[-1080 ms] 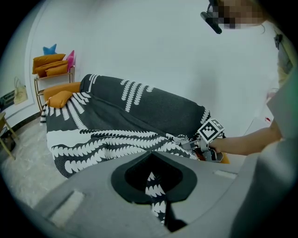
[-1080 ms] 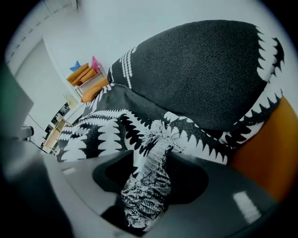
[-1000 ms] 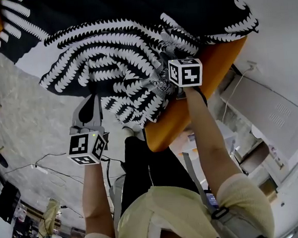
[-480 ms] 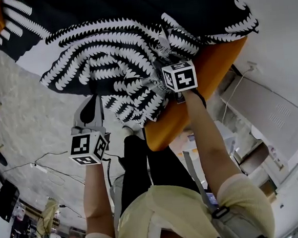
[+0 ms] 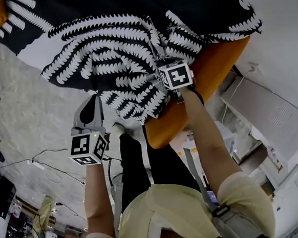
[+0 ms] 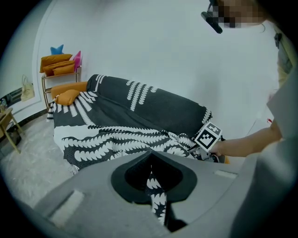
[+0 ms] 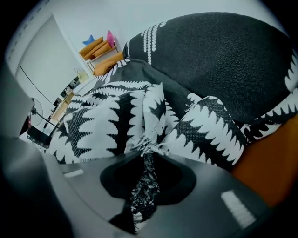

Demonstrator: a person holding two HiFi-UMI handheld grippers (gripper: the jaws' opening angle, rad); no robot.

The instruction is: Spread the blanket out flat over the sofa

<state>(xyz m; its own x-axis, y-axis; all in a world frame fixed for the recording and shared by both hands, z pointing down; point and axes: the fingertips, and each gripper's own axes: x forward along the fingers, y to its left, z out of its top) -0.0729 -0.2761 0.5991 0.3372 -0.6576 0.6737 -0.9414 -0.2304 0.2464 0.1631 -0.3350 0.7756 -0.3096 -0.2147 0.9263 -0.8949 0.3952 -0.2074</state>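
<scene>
Right gripper [image 7: 145,183] has just been closing its jaws. They now pinch a bunched piece of the blanket [image 5: 112,47] that looks like frayed fringe, at the front of the sofa [image 5: 214,67] seat near the sofa's bare orange end. The left gripper [image 6: 152,179] has its jaws drawn together on a narrow fold of the same blanket, below the sofa's front edge, where the cloth hangs toward the floor [image 5: 31,120].

The blanket, black with white leaf-like stripes, lies over the sofa's back and most of its seat. It is smooth on the back but rucked into ridges along the seat front and gathered thickest beside the right gripper. An orange cushion [image 6: 67,96] shows at the sofa's other end, partly uncovered.

The cloth looks soft, limp and light. It will probably sag between the two holds and fold on itself wherever it is not kept taut, and its weight should not strain either grip. Fringe alone is a poor hold, since the strands could slide out of the pads. A deeper bite into the hem itself seems safer, with the two holds well apart along the edge at the sofa's front, so that a pull away from the sofa's back draws out the ridges.
</scene>
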